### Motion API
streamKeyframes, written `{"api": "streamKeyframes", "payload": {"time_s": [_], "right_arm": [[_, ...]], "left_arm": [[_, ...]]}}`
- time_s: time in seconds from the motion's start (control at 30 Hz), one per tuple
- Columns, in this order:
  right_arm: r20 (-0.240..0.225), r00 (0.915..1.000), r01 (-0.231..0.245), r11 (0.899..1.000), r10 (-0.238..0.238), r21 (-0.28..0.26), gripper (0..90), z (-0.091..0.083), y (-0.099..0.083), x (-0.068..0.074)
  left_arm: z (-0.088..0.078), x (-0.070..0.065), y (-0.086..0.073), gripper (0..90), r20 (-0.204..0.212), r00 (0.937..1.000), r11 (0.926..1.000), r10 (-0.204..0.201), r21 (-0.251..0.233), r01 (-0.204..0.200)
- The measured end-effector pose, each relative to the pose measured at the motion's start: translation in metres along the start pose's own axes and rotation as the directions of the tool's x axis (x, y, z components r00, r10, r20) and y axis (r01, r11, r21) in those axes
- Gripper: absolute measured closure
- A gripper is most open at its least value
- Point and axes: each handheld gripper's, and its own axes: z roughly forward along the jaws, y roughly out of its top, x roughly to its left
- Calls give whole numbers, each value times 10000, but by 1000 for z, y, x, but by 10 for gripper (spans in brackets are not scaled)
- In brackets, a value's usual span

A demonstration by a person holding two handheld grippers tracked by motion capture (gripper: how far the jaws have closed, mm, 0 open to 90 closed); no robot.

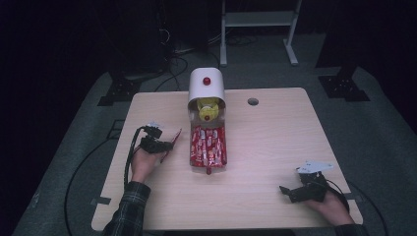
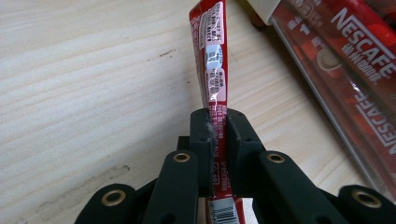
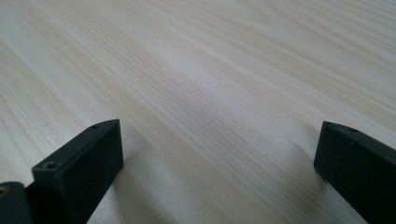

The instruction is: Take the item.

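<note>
Clearly pinched: the left gripper (image 2: 219, 128) has its fingers (image 2: 201, 140) closed on a red coffee stick (image 2: 214, 60), clamped near its lower end, the rest rising past the fingertips. It sits over the left part of the counter (image 1: 275, 147), just beside the clear tray (image 1: 208, 146) of matching sticks under a white dispenser (image 1: 206, 83). Right gripper (image 3: 219, 154) rests at the counter's near right edge, fingers spread wide, nothing between them.

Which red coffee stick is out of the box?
The coffee stick pinched in the left tool, beside the clear box; the other sticks lie inside it.
</note>
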Motion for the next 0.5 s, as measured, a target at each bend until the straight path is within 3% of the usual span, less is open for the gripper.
{"api": "streamKeyframes", "payload": {"time_s": [0.5], "right_arm": [[-4,10000,8,10000,-8,2,3,0,0,0]], "left_arm": [[5,-1,-1,786,-121,9999,9998,85,156,-83]]}}
